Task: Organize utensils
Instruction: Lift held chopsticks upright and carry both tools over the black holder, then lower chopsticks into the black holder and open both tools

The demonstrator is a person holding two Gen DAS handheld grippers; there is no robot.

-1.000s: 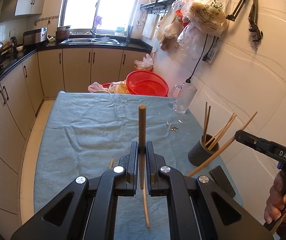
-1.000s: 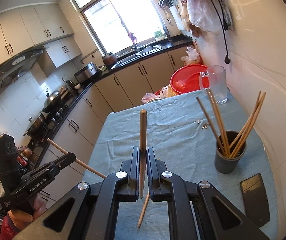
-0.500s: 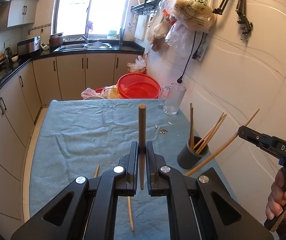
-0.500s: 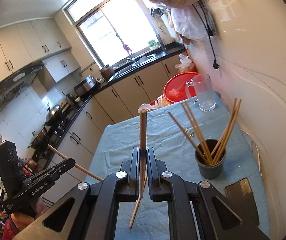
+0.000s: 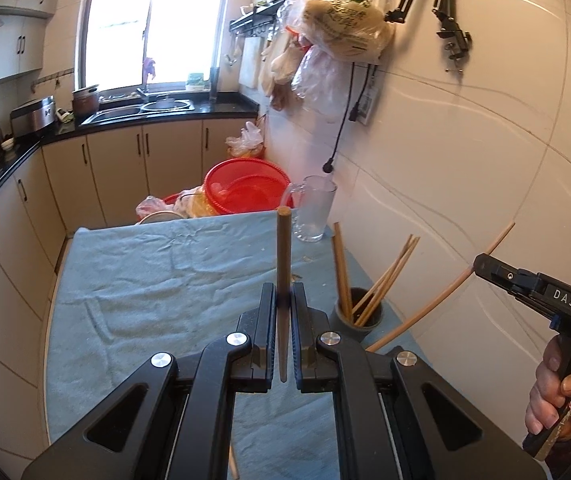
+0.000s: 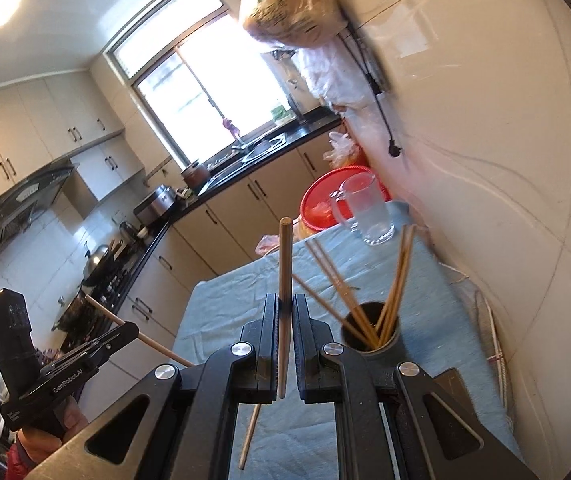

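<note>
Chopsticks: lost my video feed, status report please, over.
Left claw and right claw each shut on one chopstick. Cup holds several. One loose on cloth. Path clear.

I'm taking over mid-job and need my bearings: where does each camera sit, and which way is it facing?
Left wrist: on the left gripper, shut on a chopstick, looking along the cloth-covered table toward the window; the right gripper and its hand show at right.
Right wrist: on the right gripper, shut on another chopstick, tilted, facing the same way; the left gripper shows lower left.
Shared: the grey cup of chopsticks, glass mug, red basin.
</note>
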